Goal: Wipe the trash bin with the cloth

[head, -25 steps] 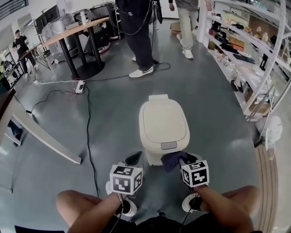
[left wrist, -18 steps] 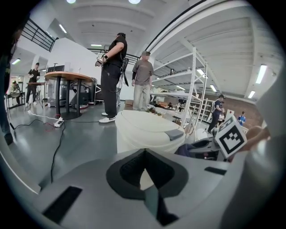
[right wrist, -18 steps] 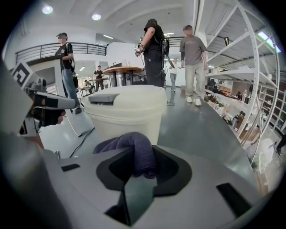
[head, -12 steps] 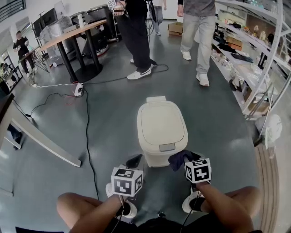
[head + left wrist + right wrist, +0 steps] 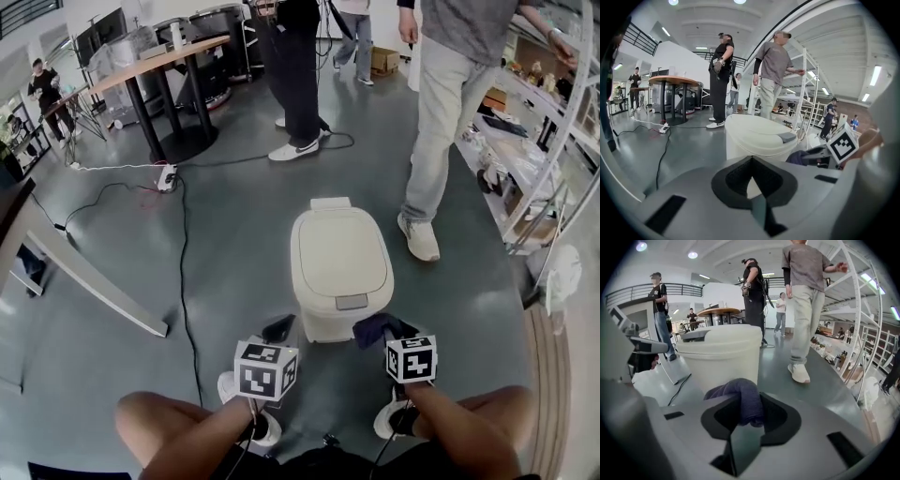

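A cream trash bin with a closed lid stands on the grey floor straight ahead of me. My right gripper is shut on a dark purple cloth, held just off the bin's near right corner. From the right gripper view the cloth bulges out between the jaws of my right gripper, with the bin close behind. My left gripper is shut with nothing in it, near the bin's front left corner. The left gripper view shows my left gripper facing the bin.
A person in light trousers stands right beside the bin, one shoe close to its right side. Another person in black stands behind. A cable runs along the floor at left. Shelving lines the right.
The person in light trousers has walked nearer and now stands right beside the bin. Both grippers have stayed almost in place near the bin's front.
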Available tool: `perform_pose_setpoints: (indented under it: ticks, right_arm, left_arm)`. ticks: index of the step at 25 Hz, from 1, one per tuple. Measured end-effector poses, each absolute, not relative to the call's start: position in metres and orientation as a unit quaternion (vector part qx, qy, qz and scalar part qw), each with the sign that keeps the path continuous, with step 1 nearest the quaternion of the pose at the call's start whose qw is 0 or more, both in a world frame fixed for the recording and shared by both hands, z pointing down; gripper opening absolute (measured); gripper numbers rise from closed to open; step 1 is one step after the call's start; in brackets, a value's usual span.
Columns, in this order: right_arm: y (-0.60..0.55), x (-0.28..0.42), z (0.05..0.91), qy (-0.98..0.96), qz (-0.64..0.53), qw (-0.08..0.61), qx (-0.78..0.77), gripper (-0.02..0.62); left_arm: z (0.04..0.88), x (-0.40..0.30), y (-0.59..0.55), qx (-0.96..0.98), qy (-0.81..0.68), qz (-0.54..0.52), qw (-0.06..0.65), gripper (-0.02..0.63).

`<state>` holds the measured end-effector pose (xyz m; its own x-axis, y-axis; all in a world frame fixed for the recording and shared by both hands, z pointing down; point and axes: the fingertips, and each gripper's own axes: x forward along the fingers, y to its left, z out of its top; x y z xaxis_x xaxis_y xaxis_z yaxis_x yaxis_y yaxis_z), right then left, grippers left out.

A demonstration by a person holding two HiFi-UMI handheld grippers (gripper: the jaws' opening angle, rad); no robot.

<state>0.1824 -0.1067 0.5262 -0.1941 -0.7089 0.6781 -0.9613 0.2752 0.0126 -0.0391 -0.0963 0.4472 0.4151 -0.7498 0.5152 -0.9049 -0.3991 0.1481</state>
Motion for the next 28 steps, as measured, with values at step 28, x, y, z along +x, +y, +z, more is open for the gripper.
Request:
perform_pose_setpoints:
  ticks: [28]
  right_arm:
    - [-0.098, 0.025, 0.564, -0.807, 0.265, 0.312, 0.426, 0.098]
  left_arm:
    - [0.447, -0.079, -0.096, 0.809, -0.519, 0.164, 0.222, -0.003]
